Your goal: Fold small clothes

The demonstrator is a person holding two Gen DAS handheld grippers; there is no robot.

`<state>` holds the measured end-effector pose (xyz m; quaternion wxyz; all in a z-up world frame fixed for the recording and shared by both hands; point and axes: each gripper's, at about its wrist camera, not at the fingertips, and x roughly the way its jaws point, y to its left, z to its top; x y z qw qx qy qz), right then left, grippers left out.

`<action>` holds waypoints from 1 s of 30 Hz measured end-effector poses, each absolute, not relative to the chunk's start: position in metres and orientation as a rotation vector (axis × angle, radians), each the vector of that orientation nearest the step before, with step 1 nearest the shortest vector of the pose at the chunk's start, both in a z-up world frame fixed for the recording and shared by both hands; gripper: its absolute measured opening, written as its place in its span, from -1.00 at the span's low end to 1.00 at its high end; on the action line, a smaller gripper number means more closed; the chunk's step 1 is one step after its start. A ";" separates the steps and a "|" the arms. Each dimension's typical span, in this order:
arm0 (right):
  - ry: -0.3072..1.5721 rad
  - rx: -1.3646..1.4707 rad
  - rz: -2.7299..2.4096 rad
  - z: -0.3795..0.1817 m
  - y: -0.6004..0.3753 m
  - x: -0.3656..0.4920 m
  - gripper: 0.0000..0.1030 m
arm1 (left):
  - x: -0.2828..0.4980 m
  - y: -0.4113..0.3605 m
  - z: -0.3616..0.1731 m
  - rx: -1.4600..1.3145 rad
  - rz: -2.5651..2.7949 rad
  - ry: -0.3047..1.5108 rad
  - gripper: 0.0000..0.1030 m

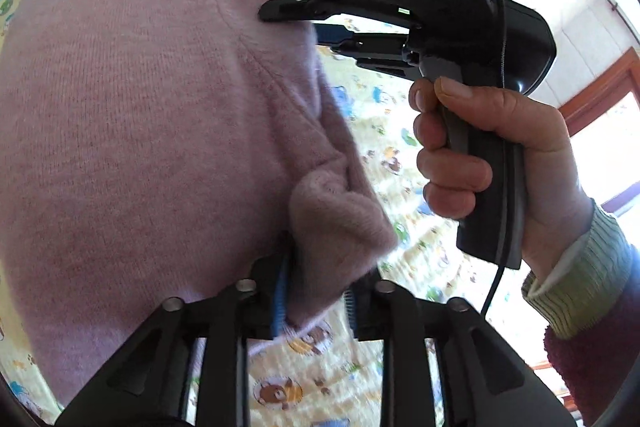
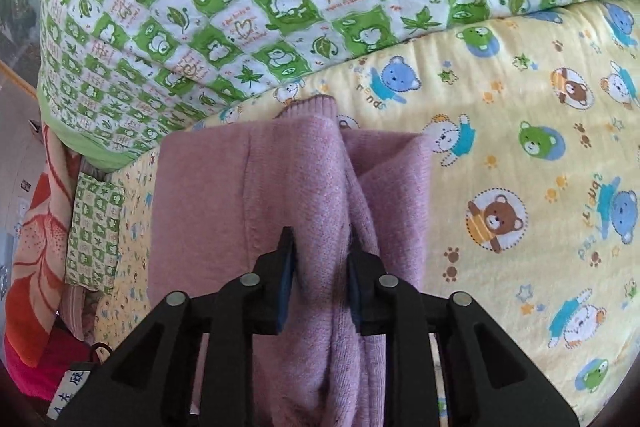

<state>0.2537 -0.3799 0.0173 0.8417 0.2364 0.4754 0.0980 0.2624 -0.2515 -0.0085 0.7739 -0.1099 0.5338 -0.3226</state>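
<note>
A small pink knit garment (image 1: 132, 115) hangs in front of the left wrist camera, lifted off the yellow bear-print sheet (image 1: 384, 155). My left gripper (image 1: 316, 291) is shut on a bunched edge of it. The right gripper (image 1: 296, 21) shows in the left wrist view, held by a hand (image 1: 480, 163), its fingers clamped on the garment's upper right edge. In the right wrist view the right gripper (image 2: 322, 275) is shut on a thick fold of the pink garment (image 2: 256, 195), which drapes down onto the sheet (image 2: 520, 155).
A green and white checked quilt (image 2: 248, 3) lies bunched along the far side of the bed. An orange and red flowered blanket (image 2: 36, 235) and a small checked pillow (image 2: 94, 227) sit at the left edge. A window (image 1: 612, 147) is to the right.
</note>
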 end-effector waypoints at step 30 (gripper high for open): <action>1.019 0.485 0.137 0.007 -0.347 0.139 -0.78 | 0.289 -0.106 -0.011 -0.415 -0.398 1.211 -0.01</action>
